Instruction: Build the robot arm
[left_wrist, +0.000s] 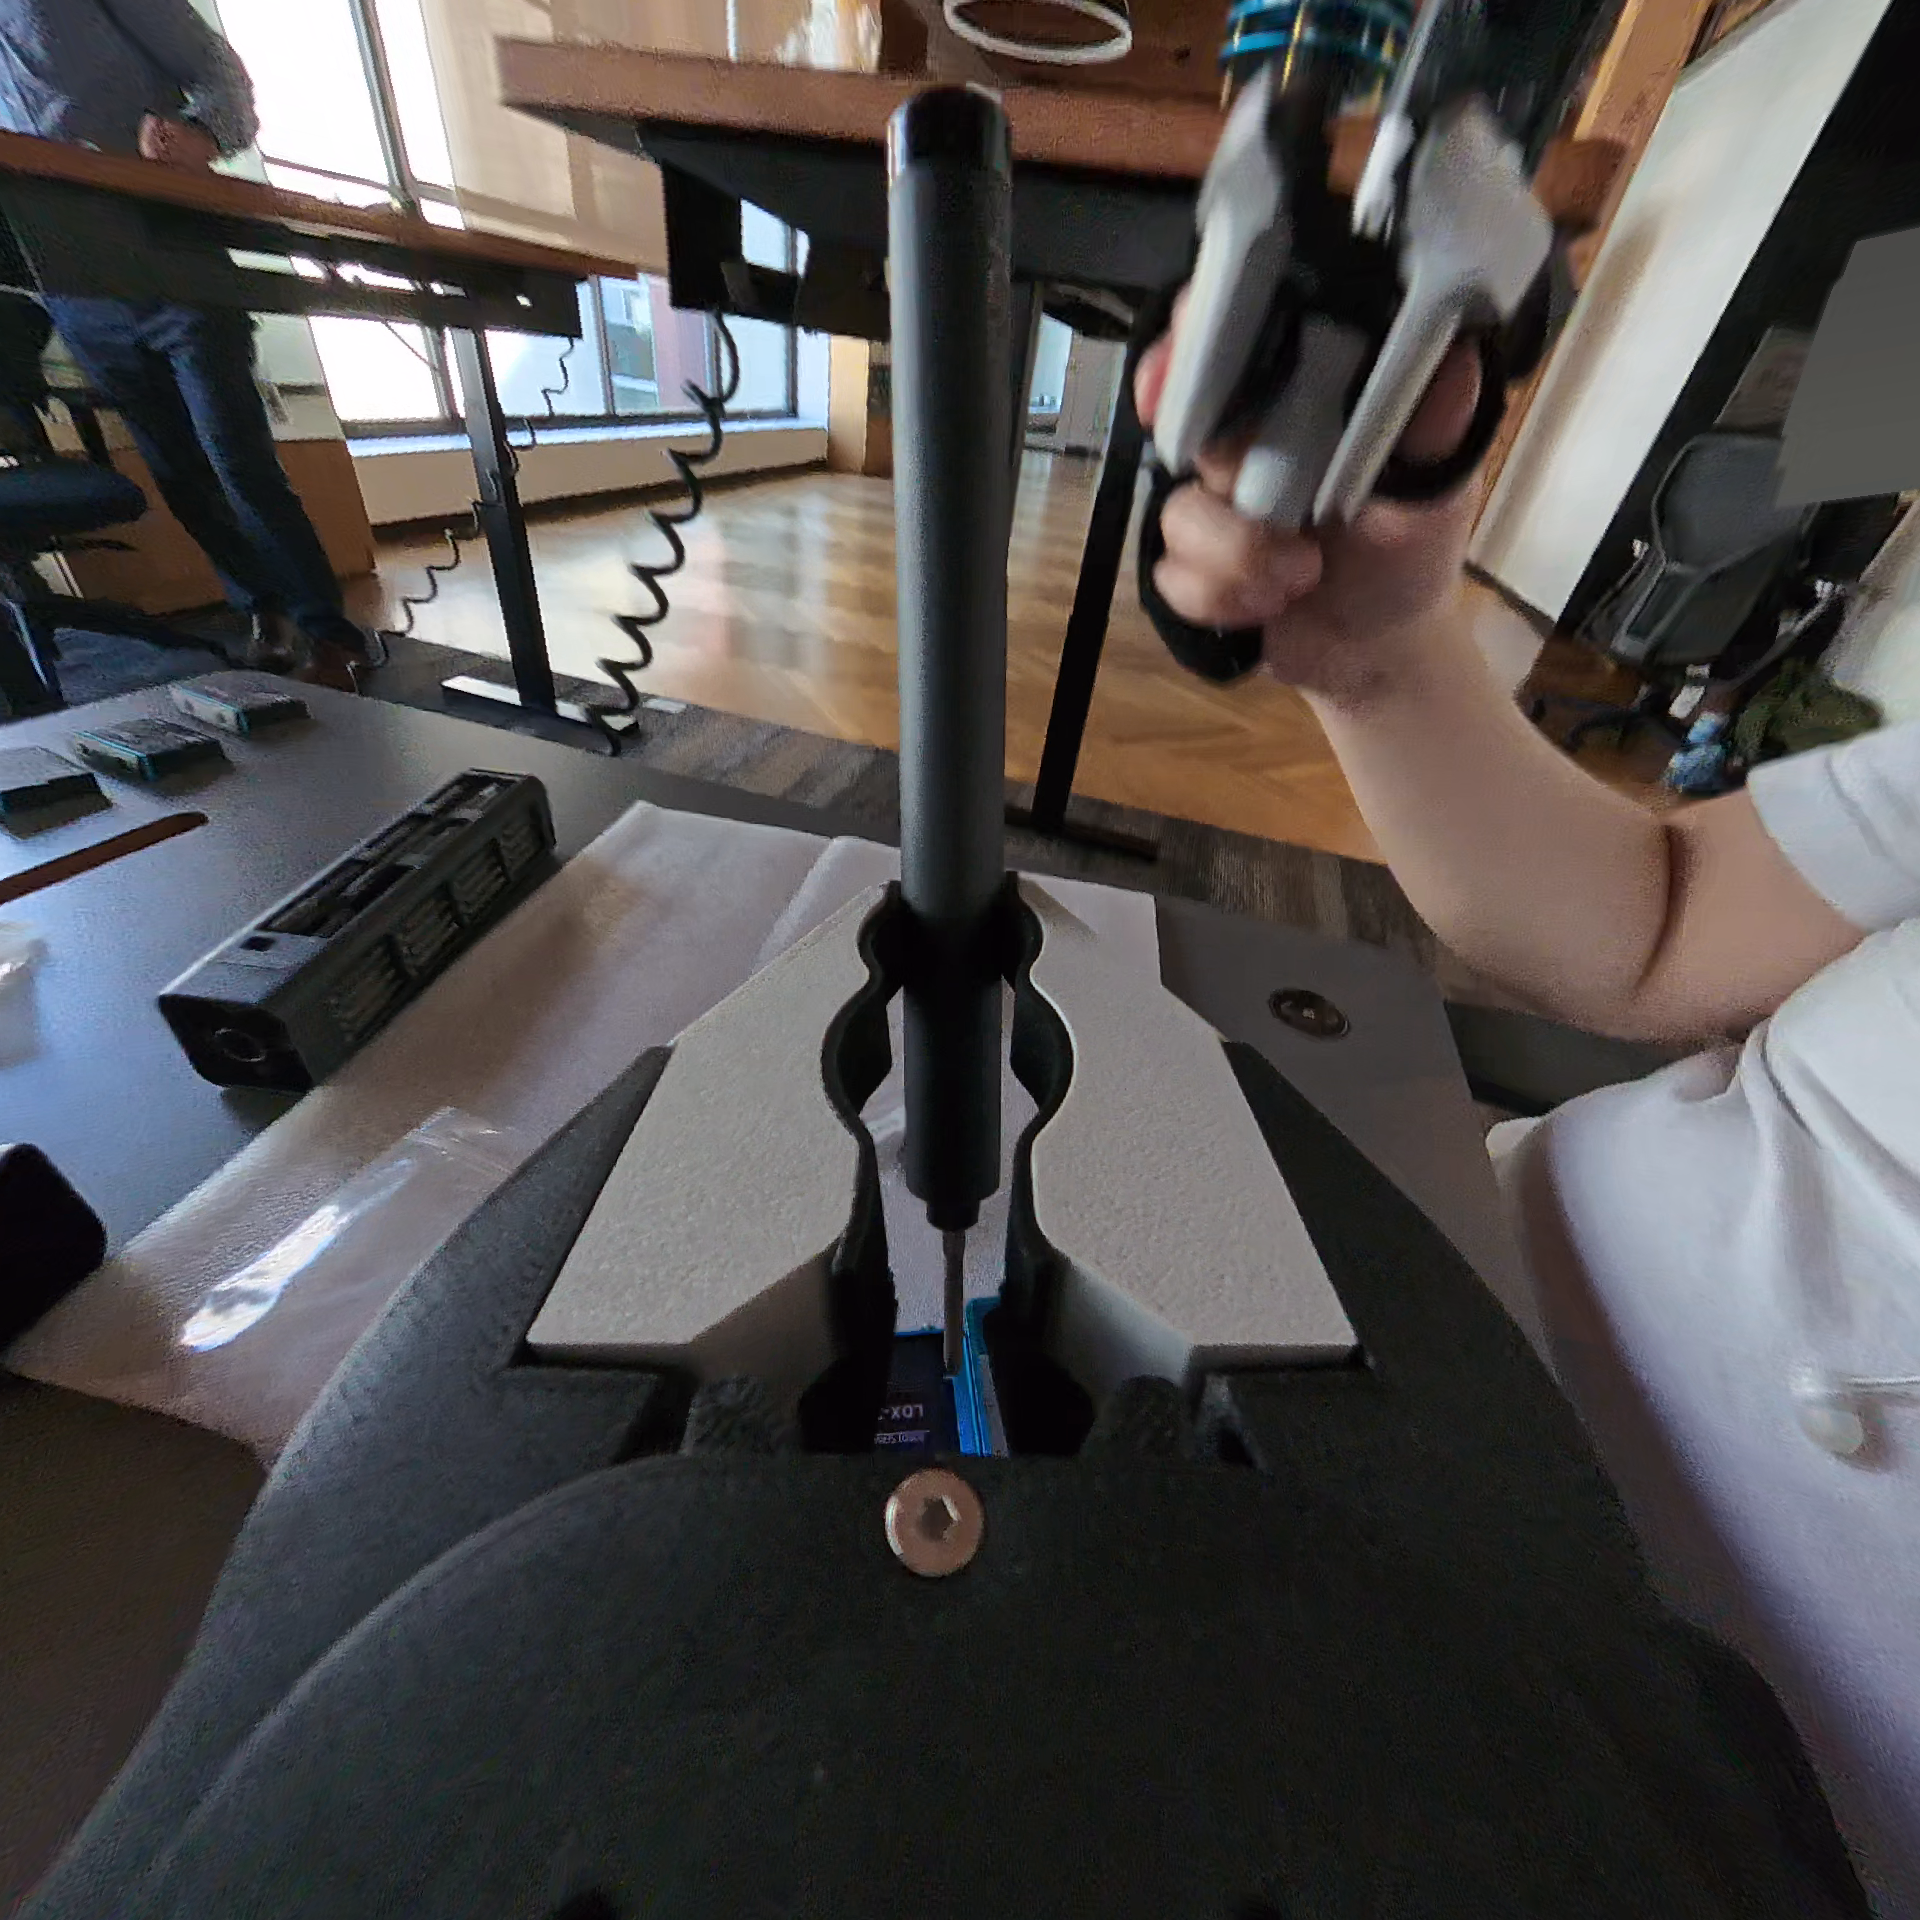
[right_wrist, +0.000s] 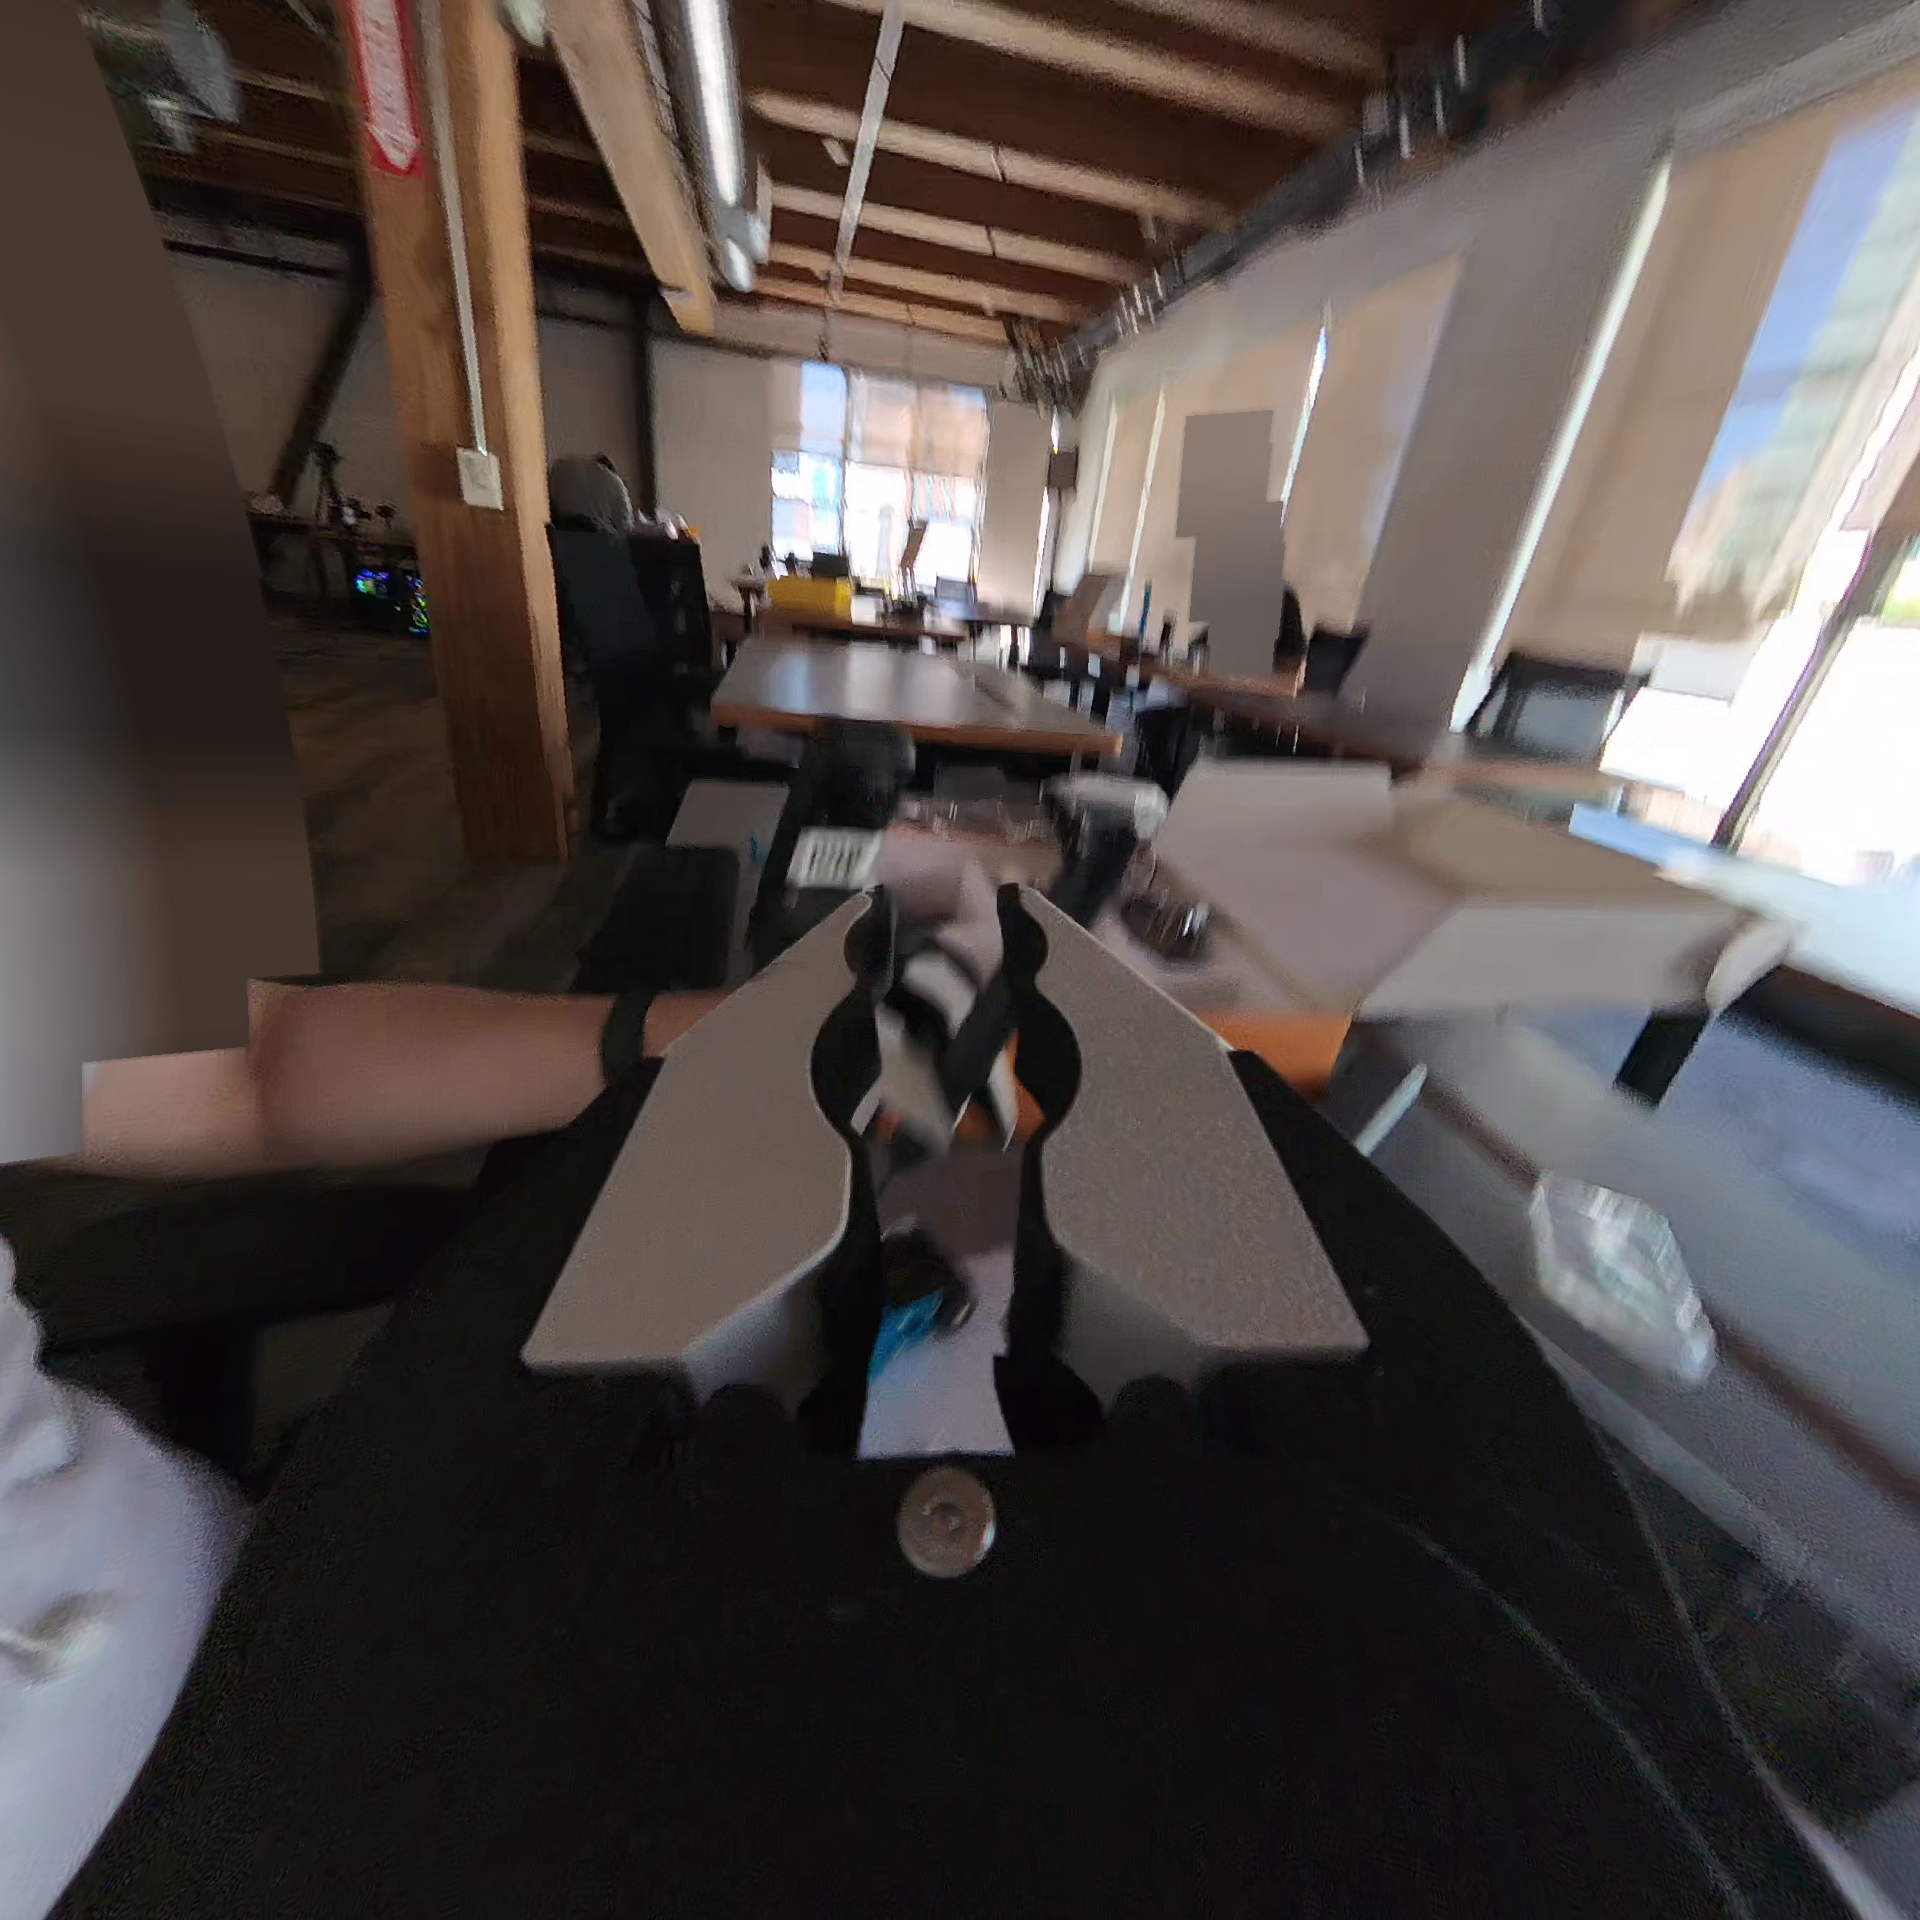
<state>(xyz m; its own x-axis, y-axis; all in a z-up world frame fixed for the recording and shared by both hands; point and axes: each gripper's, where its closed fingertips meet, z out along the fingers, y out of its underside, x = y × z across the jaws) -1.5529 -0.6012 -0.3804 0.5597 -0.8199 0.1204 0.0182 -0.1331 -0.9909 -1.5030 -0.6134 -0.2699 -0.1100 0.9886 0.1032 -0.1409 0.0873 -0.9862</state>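
A slim black screwdriver (left_wrist: 951, 644) is pinched upright in the left gripper (left_wrist: 948, 1091), its fine tip resting on a small blue-edged box (left_wrist: 971, 1397) over white cloth on the tabletop (left_wrist: 343, 758). It is judged light, stiff and smooth, best held mid-shaft. The right gripper (right_wrist: 943, 1039) is held aloft, slightly spread and empty.

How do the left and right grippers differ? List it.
Left gripper grips an upright black screwdriver; right gripper holds nothing, jaws apart. Left sits low, bit on a blue part; right is raised in the air. Both have grey fingers with black pads.
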